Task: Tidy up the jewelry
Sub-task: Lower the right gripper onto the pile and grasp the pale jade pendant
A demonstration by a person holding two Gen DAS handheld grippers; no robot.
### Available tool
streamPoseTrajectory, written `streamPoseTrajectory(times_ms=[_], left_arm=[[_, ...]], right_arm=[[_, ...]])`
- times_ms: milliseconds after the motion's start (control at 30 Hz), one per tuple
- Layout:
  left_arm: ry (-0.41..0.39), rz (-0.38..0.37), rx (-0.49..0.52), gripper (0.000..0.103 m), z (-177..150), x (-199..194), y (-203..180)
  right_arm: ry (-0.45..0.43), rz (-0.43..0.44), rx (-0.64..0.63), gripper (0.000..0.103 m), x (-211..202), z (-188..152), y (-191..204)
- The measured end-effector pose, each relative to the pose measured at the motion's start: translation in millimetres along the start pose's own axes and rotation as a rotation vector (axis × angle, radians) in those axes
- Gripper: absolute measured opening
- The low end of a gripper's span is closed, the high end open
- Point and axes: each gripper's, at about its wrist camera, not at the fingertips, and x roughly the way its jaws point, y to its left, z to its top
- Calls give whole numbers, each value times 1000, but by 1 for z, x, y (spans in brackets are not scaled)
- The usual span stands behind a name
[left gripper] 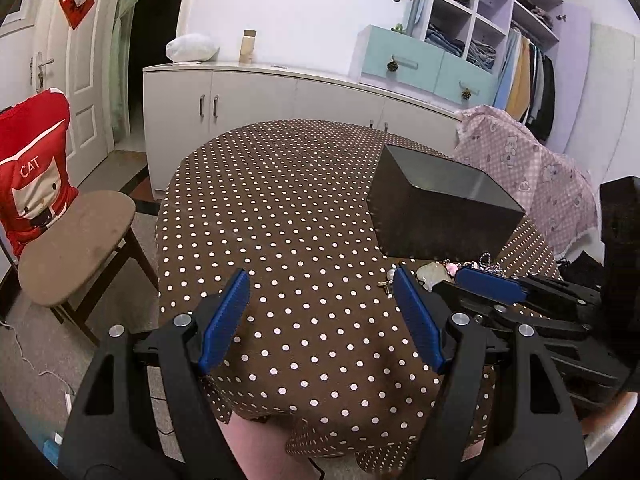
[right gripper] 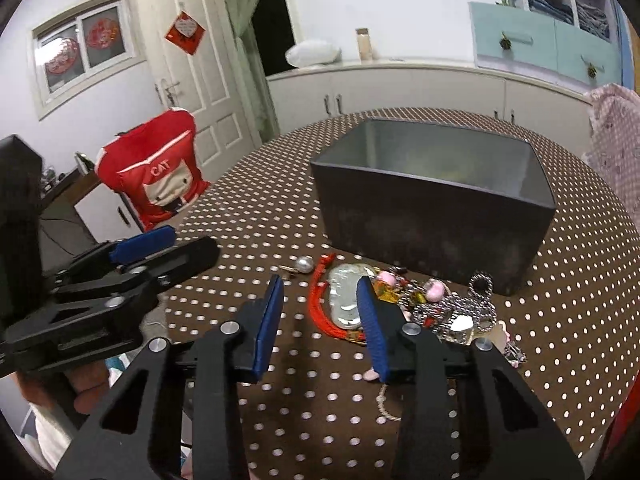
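A dark open box (right gripper: 436,200) stood on the dotted tablecloth (right gripper: 280,400). The jewelry pile (right gripper: 400,300), including a red cord (right gripper: 320,308), a pale pendant (right gripper: 344,300), a pearl (right gripper: 303,265) and silver chains (right gripper: 468,308), lay on the cloth just near the box's front wall. Sorting looked barely begun. The right gripper (right gripper: 320,320) hung spread and empty over the pile; the left gripper (left gripper: 320,312) was likewise spread and empty, left of it. The box floor was hidden, and the tangled pieces were hard to tell apart.
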Motion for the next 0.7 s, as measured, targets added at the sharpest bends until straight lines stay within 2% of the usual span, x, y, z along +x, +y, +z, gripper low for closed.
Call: streamPoseTrajectory(times_ms=[133, 367, 700], left_arm=[[11, -7, 4, 73, -1, 4, -2], [33, -23, 15, 73, -1, 14, -7], [56, -53, 41, 73, 1, 24, -15]], right_arm=[[30, -66, -11, 28, 10, 0, -3], [17, -105, -78, 27, 16, -2, 0], [-7, -62, -4, 26, 1, 2, -13]])
